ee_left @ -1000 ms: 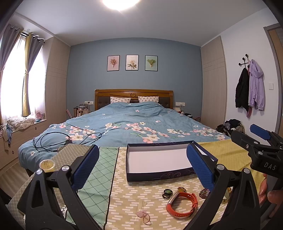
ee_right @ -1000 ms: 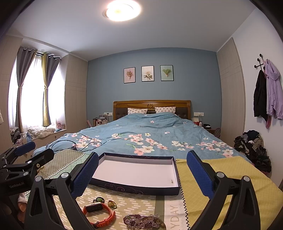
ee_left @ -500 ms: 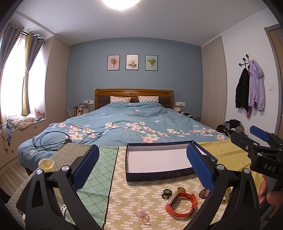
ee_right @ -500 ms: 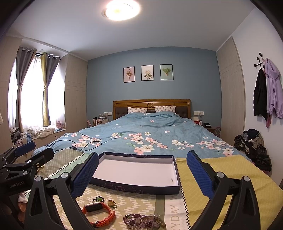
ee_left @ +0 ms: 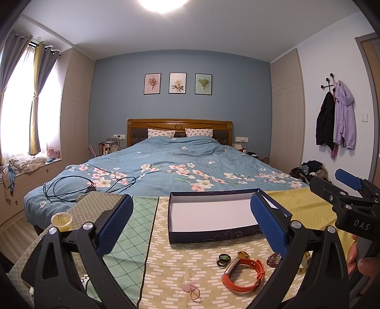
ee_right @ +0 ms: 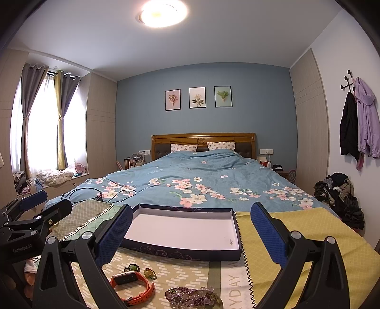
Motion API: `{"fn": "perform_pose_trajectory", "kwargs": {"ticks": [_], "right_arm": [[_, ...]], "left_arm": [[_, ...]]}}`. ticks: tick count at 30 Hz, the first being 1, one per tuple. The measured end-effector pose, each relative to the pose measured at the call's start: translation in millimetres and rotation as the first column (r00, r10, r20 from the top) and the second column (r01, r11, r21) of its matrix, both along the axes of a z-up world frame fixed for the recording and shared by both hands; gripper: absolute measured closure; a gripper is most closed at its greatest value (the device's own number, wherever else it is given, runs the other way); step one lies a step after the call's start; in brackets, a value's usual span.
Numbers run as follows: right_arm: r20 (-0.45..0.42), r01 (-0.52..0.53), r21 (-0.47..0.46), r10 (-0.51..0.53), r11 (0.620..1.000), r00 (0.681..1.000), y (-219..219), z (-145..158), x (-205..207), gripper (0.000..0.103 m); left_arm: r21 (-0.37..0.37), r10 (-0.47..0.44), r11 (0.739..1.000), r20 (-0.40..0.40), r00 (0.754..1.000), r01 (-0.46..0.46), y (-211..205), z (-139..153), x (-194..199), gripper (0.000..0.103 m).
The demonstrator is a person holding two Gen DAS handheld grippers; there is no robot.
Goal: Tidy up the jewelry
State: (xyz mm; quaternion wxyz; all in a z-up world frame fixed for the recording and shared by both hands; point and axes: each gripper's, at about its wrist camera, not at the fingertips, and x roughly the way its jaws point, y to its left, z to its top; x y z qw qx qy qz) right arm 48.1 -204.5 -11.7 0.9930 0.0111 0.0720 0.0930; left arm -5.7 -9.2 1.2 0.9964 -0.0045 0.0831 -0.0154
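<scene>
Both tools — left tool (ee_left: 192, 222) and right tool (ee_right: 191, 231) — hang spread wide and empty above the worktop (ee_right: 308, 233); nothing sits in the box (ee_right: 182, 231) yet. Next likely means lowering onto the orange band (ee_right: 133, 287) lying just before it

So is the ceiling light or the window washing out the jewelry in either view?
Left wrist view: ceiling light and window blown out, orange watch evenly lit and sharp. Right wrist view: same glare, box clear, fisheye bends the walls.
</scene>
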Motion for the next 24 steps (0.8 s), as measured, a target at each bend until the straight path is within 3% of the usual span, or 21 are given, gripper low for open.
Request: {"fn": "perform_pose_trajectory", "kwargs": {"ticks": [24], "right_arm": [[-0.007, -0.002, 0.000, 0.002, 1.000, 1.000, -2.4, 0.7, 0.8, 0.007]], "left_arm": [[-0.002, -0.003, 1.000, -0.003, 1.000, 0.003, -2.7, -2.4, -0.2, 0.006]]}}
